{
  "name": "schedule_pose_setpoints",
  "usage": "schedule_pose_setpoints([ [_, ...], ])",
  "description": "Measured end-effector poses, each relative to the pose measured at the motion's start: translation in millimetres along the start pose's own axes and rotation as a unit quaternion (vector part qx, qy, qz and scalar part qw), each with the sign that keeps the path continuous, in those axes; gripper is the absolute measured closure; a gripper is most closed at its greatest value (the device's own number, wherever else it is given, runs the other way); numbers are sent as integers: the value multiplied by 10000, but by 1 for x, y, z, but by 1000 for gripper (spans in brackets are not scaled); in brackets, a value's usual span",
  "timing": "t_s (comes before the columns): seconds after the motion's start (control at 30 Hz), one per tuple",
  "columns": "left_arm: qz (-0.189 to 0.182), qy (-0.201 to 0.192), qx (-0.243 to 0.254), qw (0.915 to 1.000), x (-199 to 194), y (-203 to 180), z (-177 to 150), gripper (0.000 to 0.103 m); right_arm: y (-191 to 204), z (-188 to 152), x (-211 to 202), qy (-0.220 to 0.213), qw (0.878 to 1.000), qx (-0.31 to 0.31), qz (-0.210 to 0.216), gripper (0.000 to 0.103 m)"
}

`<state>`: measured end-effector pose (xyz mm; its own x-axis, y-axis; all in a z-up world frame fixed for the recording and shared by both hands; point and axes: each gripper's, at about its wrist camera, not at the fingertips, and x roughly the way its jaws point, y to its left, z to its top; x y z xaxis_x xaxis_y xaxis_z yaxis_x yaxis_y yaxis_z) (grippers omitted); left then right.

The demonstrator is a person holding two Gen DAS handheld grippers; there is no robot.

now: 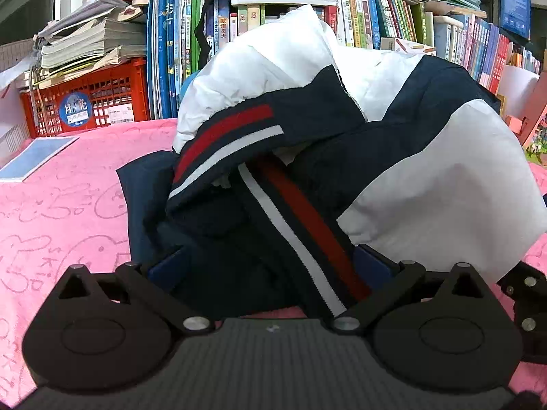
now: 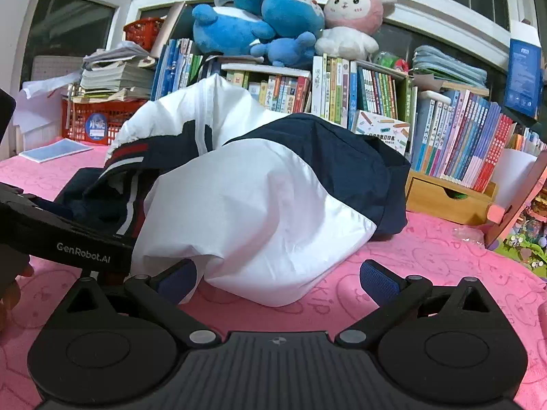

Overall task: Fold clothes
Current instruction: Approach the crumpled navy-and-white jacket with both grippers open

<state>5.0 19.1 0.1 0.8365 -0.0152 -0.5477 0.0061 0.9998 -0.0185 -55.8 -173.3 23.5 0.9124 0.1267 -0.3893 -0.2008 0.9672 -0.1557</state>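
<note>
A navy and white jacket [image 1: 342, 130] with red and white stripes lies crumpled on the pink cloth [image 1: 58, 212]. My left gripper [image 1: 270, 266] is open, its blue pads wide apart with the striped hem lying between them. In the right wrist view the jacket [image 2: 259, 205] bulges in a heap. My right gripper [image 2: 277, 282] is open, just in front of the white sleeve, whose edge lies between the fingers [image 2: 379, 282]. The left gripper's body [image 2: 65, 235] shows at the left of that view.
A bookshelf [image 2: 359, 92] full of books stands behind the jacket, with plush toys [image 2: 273, 17] on top. A red crate [image 1: 89, 102] with stacked papers stands back left, with a blue booklet [image 1: 34, 157] in front of it. A wooden drawer box [image 2: 448, 198] stands at the right.
</note>
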Motion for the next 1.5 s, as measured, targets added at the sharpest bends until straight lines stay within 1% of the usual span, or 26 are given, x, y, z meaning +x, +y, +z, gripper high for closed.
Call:
schedule_pose_setpoints([
  [0.53,101,6,39,9999,0,-2,1,0,21,-2,-6,-158,9976,-645,-177,0],
  [1.3,190,-46,50,9998,-2,-2,-1,0,24,-2,-5,-132,9975,-684,-145,0],
  [1.4,177,-43,28,9998,-2,-2,-1,0,22,-2,-10,-275,9976,-638,-38,0],
  [1.5,198,-25,-54,9998,-2,1,0,0,17,0,-19,-556,9971,-400,344,0],
])
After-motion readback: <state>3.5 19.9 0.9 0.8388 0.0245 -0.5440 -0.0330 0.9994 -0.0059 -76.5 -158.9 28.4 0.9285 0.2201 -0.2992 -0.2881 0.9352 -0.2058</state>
